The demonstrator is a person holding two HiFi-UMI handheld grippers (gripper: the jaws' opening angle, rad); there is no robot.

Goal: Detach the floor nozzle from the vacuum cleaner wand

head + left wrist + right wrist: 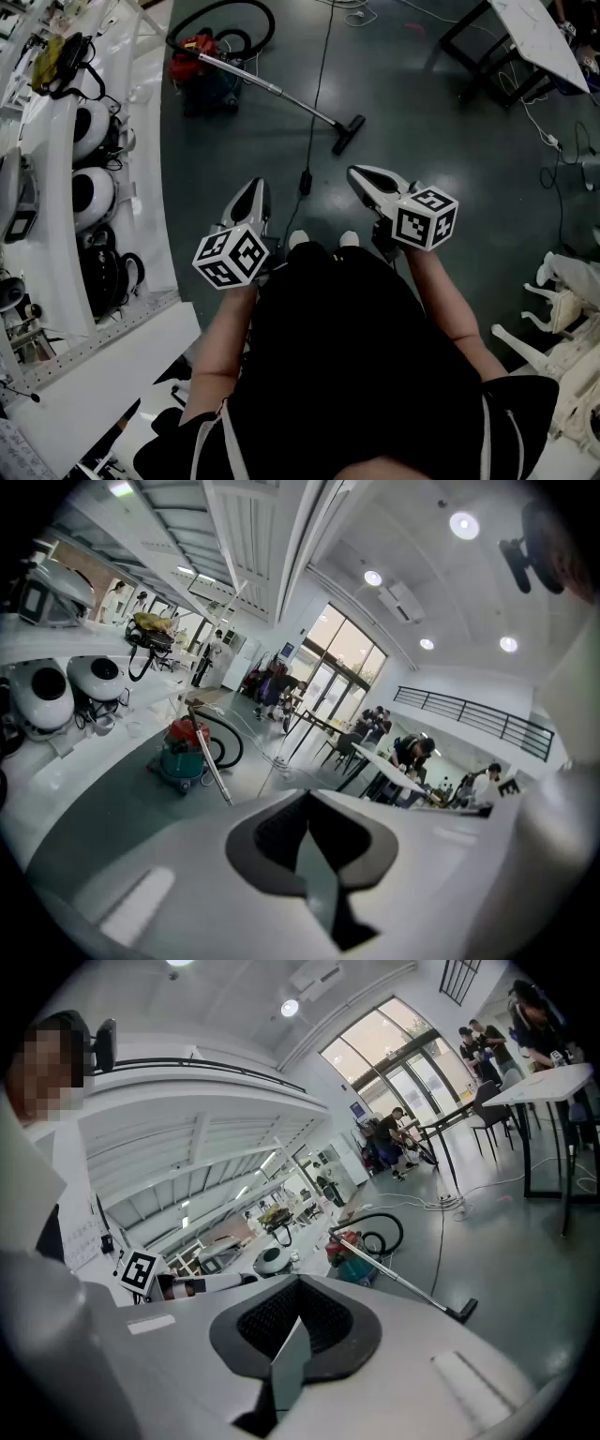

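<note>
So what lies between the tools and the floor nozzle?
Head view: bare dark floor and a black cable lie between the floor nozzle and the left tool and right tool.

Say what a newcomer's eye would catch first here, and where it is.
The left gripper and right gripper, both white, fill the head view's centre, shut and empty. Beyond them on the dark floor, a red vacuum sits at upper left. Its wand slants down to the nozzle, which is attached.
</note>
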